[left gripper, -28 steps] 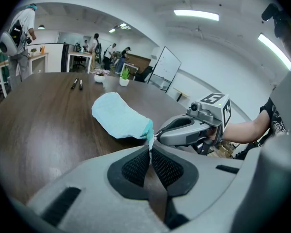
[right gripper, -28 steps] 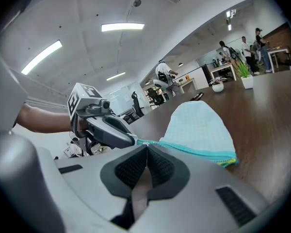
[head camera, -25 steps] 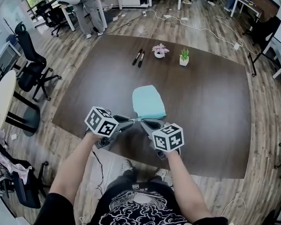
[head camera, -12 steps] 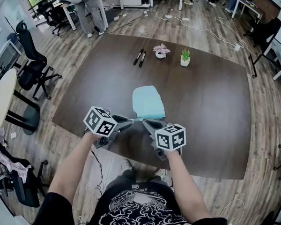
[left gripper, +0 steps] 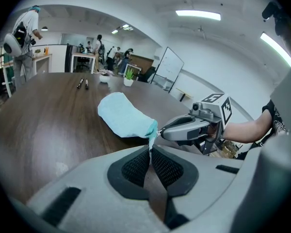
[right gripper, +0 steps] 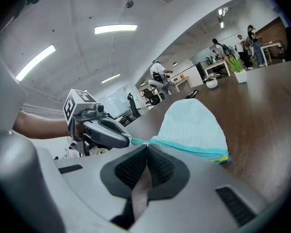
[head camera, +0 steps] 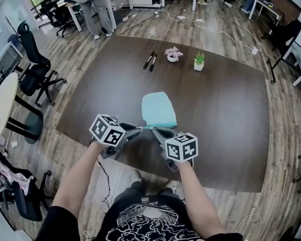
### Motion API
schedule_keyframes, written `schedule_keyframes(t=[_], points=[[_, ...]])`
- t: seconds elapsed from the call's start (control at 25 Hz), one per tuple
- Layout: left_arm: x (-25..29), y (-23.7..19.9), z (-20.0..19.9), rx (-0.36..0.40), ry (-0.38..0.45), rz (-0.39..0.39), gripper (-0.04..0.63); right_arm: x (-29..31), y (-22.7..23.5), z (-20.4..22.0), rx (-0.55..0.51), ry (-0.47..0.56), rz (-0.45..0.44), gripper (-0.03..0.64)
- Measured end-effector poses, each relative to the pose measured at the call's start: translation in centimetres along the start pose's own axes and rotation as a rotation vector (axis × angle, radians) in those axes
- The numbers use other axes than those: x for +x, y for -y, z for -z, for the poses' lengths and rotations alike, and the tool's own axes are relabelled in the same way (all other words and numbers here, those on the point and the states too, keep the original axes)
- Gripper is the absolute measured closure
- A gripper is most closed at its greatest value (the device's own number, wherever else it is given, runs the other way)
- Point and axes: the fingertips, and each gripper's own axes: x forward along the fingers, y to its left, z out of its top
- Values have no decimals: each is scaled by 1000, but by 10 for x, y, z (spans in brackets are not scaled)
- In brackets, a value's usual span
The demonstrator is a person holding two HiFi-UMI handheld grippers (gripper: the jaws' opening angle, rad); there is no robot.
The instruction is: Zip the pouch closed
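A light blue fabric pouch (head camera: pixel 159 109) lies flat on the brown table (head camera: pixel 226 114), just beyond both grippers. My left gripper (head camera: pixel 139 130) and right gripper (head camera: pixel 154 130) meet tip to tip at the pouch's near corner. In the left gripper view the left gripper (left gripper: pixel 150 149) is shut on a strip of the pouch (left gripper: pixel 123 115) at that corner. In the right gripper view the right gripper (right gripper: pixel 146 145) is shut on the zipper pull at the end of the teal zipper edge (right gripper: pixel 194 149). That edge runs right to a yellow end.
Two black markers (head camera: pixel 150 61), a pink flower pot (head camera: pixel 171 54) and a small green plant pot (head camera: pixel 198 62) stand at the table's far side. Office chairs (head camera: pixel 35 74) stand off the left edge. People work at desks far behind.
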Motion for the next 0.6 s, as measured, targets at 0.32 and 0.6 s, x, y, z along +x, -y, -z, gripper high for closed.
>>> schedule_keyframes(t=[0.32,0.6], points=[[1,-1,2,-7,4,5,572,1,1,2,0,2,3,617],[-3,-5,4,-13,0,-4,572,-4,8,0,9,1,19,617]])
